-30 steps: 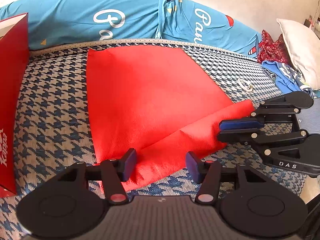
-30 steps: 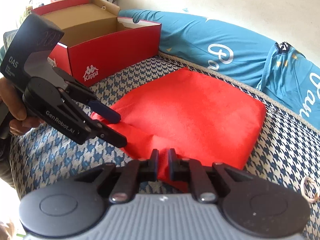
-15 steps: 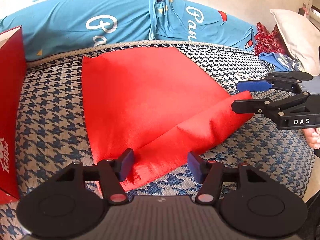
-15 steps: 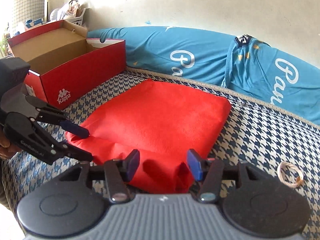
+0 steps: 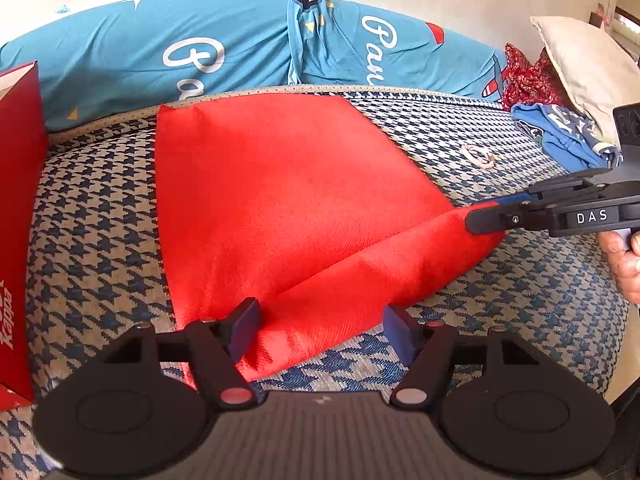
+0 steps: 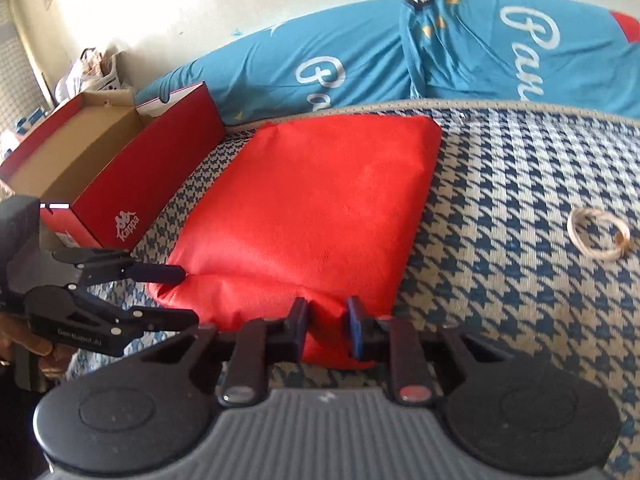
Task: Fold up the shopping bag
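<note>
- Pinching the near folded edge of the red shopping bag [image 6: 316,208], your right gripper [image 6: 327,330] has just been closing, a ridge of fabric caught between its pads.
- Your left gripper [image 5: 320,326] has just been spreading; its pads stand apart, straddling the bag's near fold at 6 o'clock without pressing it.
- The bag lies flat on the houndstooth cushion [image 5: 92,216], its near edge doubled over.
- At 10 o'clock in the right wrist view, the red shoe box [image 6: 132,184] stands open beside the bag; the part of its brown inside that shows holds nothing.
- At 3 o'clock, a pale loop of cord [image 6: 598,237] rests well apart on the cushion.
- Blue bolsters [image 5: 224,52] run along 12 o'clock.
</note>
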